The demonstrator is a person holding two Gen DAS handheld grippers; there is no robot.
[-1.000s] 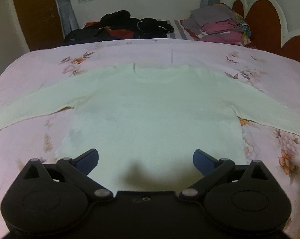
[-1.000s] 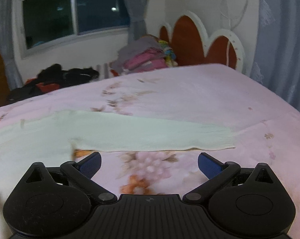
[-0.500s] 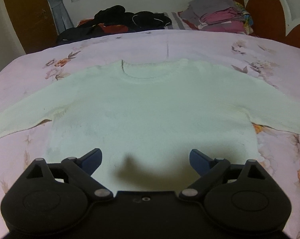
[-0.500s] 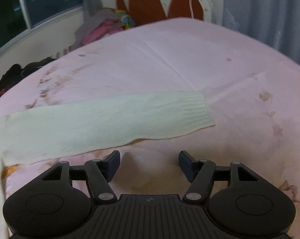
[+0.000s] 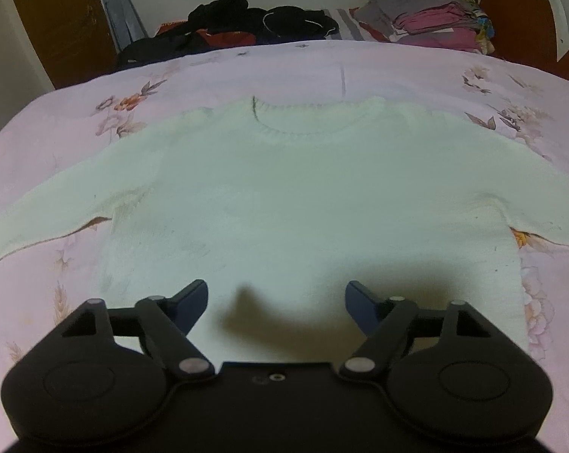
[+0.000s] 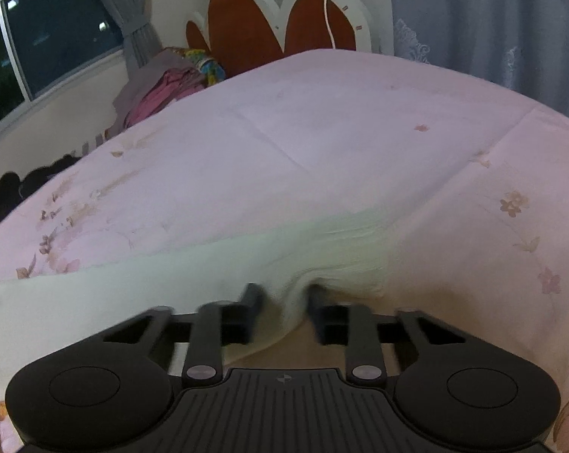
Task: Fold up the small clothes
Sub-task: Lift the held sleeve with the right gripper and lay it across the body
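The white sweater point(image 5: 307, 196) lies flat, face up on the pink bedspread point(image 6: 322, 132), so sleeves go first. The right gripper point(image 6: 282, 302) is clenched on the sleeve cuff point(image 6: 345, 260) bunched between its fingers. The left gripper point(image 5: 277, 302) hangs spread wide, empty, above the hem.

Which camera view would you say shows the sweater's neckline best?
The left wrist view: the cream sweater lies spread flat on the bed, with its ribbed neckline fully visible. The right wrist view shows only one sleeve, bunched between the right gripper fingers; no neckline.
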